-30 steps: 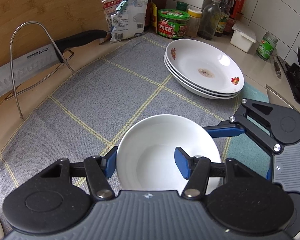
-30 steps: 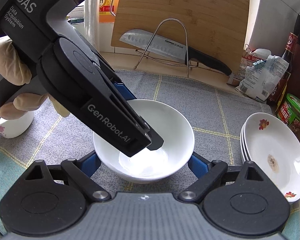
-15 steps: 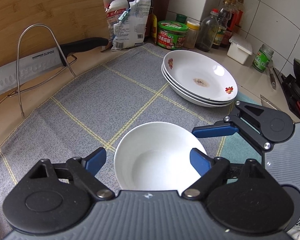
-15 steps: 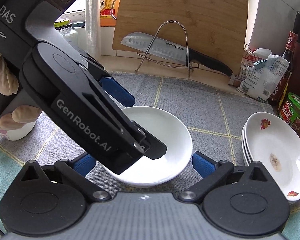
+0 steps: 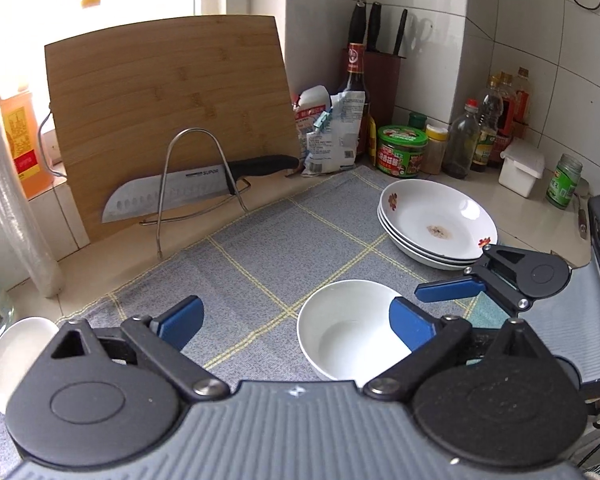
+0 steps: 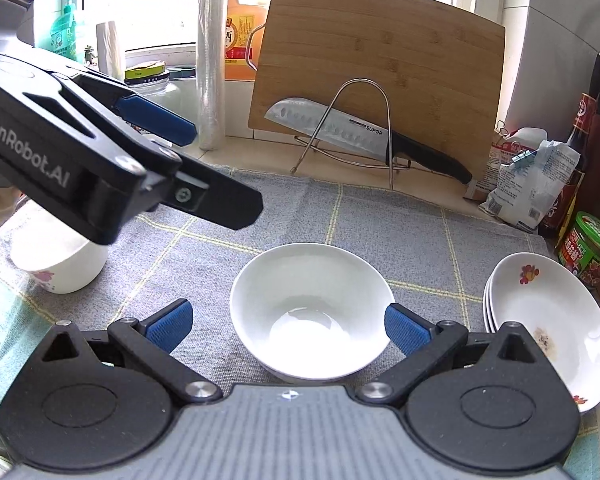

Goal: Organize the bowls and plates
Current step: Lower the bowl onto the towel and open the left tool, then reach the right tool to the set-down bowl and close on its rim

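Though glare hides detail, white bowl (image 6: 312,312) seems plain.

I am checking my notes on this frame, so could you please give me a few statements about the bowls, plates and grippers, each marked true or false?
1. The plain white bowl sits on the grey checked cloth with no pad touching it. True.
2. The right gripper is shut on the bowl. False: its jaws stand open on either side of the bowl.
3. The plates form a stack beside the bowl. True.
4. The left gripper holds the flowered bowl. False: its jaws have just been opening and nothing is between them.
5. The knife lies flat on the cloth. False: it rests in the wire stand by the cutting board.
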